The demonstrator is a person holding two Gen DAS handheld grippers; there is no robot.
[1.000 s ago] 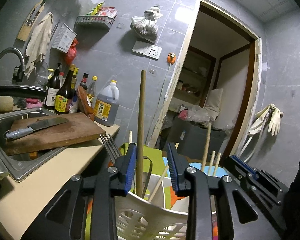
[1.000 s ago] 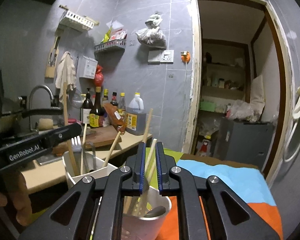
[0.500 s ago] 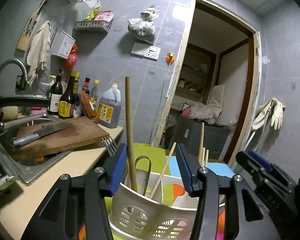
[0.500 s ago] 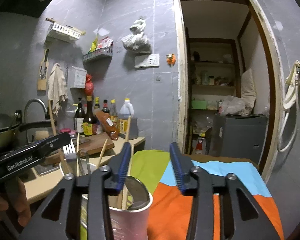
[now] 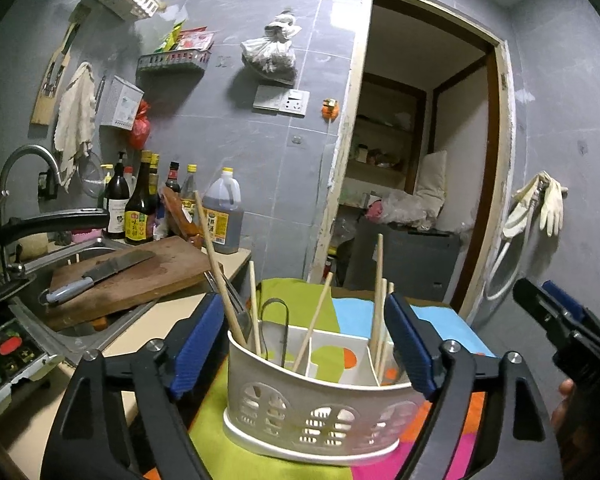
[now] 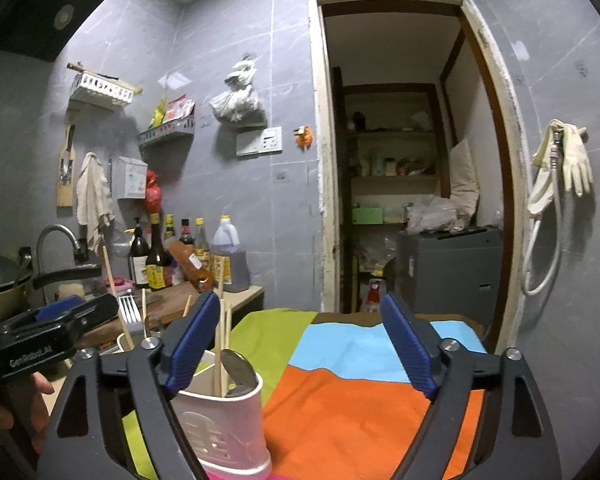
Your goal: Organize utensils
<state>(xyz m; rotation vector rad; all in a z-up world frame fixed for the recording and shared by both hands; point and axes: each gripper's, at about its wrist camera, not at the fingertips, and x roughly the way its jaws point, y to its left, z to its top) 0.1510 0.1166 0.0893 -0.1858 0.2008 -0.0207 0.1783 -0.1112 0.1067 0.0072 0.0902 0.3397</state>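
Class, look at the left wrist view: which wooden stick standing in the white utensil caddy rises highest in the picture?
The long stick in the caddy's left compartment: it leans left and tops out above every chopstick.

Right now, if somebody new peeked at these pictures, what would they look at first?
Probably the white utensil caddy up close on the bright green, blue and orange cloth, with chopsticks and a fork poking out. The left gripper frames it, its jaws opening without pressing on anything. Farther left, a big knife lies on a wooden cutting board over the sink.
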